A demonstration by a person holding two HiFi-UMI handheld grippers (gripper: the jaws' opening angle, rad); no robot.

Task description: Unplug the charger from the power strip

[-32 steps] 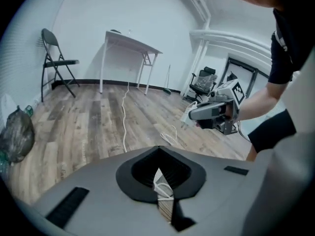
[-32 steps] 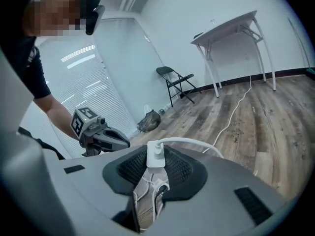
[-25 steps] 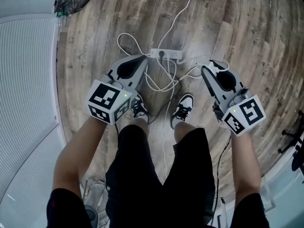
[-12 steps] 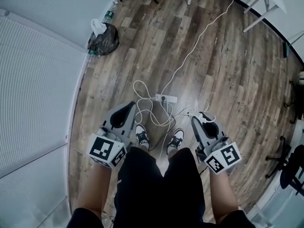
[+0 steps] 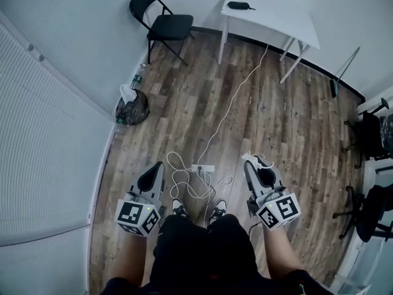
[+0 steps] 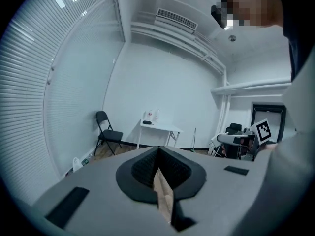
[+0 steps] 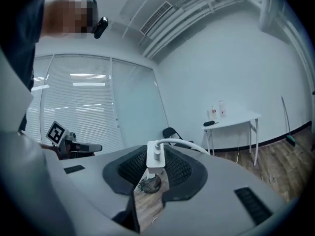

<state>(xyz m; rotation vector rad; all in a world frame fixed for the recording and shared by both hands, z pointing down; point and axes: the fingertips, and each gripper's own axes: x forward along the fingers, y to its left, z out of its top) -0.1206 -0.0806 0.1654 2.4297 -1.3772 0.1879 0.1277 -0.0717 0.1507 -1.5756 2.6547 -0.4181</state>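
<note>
The floor (image 5: 295,121) is wood plank, grey-brown and grainy, with a dull sheen. The left gripper (image 6: 158,166) and the right gripper (image 7: 155,173) have smooth matt grey plastic shells, and their black pads (image 6: 143,171) look ribbed and rubbery. The charger (image 7: 155,156) is glossy white plastic, as are its smooth cable (image 5: 236,97) and the power strip (image 5: 202,168). The counter (image 5: 276,17) has a smooth matt white top. The folding chair (image 5: 166,23) is matt black on a thin metal frame. The bag (image 5: 132,109) is crinkled, shiny black plastic. The shorts (image 5: 202,251) are matt black cloth.
</note>
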